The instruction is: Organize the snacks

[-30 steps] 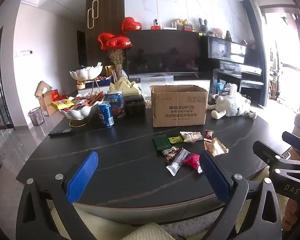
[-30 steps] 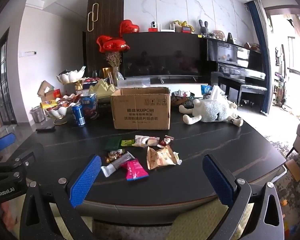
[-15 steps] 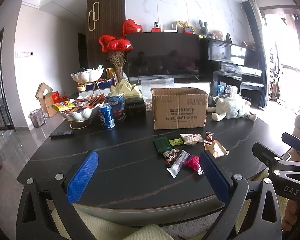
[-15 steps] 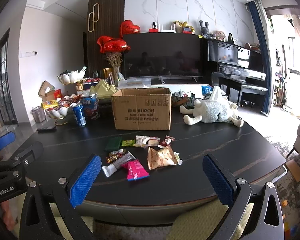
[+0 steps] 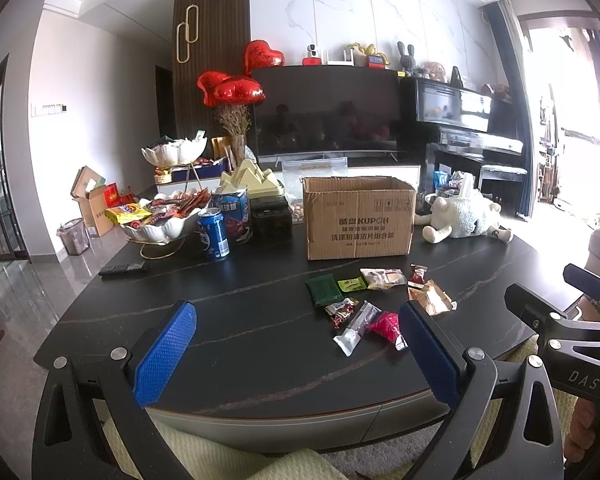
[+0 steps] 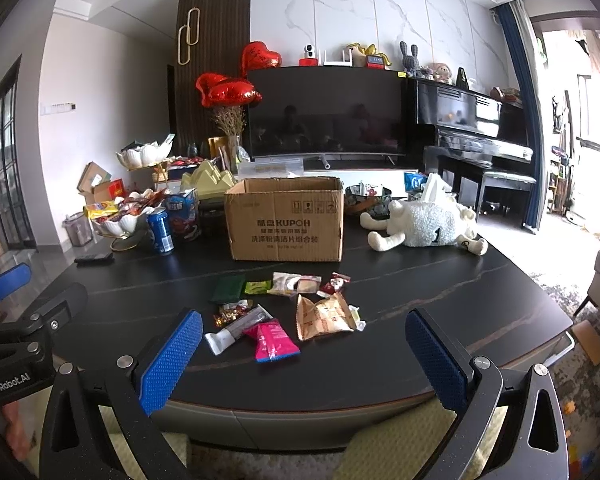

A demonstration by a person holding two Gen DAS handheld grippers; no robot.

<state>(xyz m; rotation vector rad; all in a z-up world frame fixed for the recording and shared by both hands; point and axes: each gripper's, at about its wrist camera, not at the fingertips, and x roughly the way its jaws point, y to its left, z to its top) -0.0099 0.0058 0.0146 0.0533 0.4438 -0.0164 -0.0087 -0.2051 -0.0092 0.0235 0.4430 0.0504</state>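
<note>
- Both grippers are just hanging out at the near edge of the dark marble-look round table, not touching anything.
- Left gripper: blue textured pads spread wide apart, nothing between them.
- Right gripper: same deal, jaws wide apart and empty. From the left wrist view you can see it off to the side, a hand under it.
- The snacks sit in a loose cluster on the table in front of the open brown cardboard box, well apart from both grippers.
- Back row, nearest the box: dark green flat packet, small lime-green packet, clear wrapper with a pale pastry inside, small red-and-white candy wrapper.
- Front row: shiny multicolour candy packet, long silver-grey stick pack, hot pink pouch, and a crinkly tan-orange bag just beside it.
- Other stuff on the table: white plush sheep on its side to the right of the box, blue drink can, white petal-shaped bowl piled with snacks, black remote.
</note>
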